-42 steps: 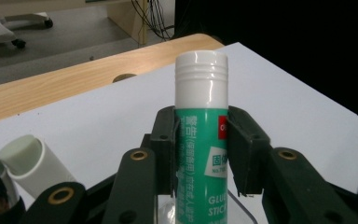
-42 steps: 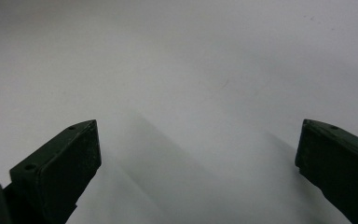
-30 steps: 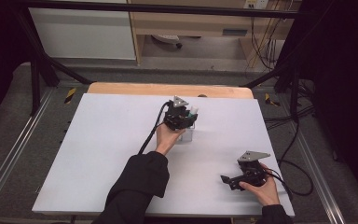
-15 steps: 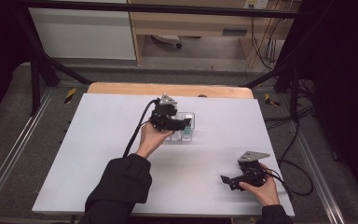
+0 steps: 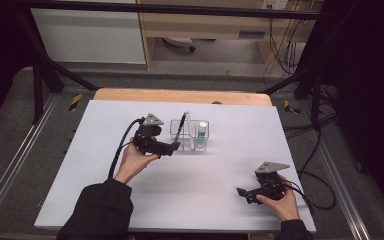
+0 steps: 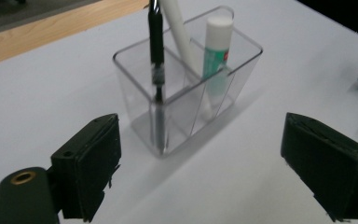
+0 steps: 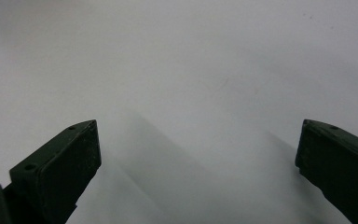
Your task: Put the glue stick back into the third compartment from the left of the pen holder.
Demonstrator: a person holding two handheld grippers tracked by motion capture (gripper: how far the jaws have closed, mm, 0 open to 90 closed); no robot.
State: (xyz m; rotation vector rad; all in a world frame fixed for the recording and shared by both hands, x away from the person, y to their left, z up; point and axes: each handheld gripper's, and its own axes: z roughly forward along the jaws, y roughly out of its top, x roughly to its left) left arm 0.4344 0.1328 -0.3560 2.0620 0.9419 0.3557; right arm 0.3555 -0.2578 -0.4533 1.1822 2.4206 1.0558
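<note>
- A clear plastic organizer (image 6: 186, 88) is standing on the white table (image 5: 210, 190), divided into compartments — a black pen (image 6: 156, 56) is leaning upright in the near one in the left gripper view, with a white pen-like stick (image 6: 179, 32) slanting behind it.
- A glue stick (image 6: 216, 44) with a white cap and green label is standing in the next compartment; its print is too blurred to read.
- The left claw (image 5: 172, 148) is pointing at the organizer's left side, just beside it; its jaws have just been opening and are standing apart with nothing between them.
- A second ago this claw was over the organizer — now it is sitting further left, clear of it.
- The right claw (image 5: 242, 193) is resting on the table near the front right, jaws apart and empty, unmoved.
</note>
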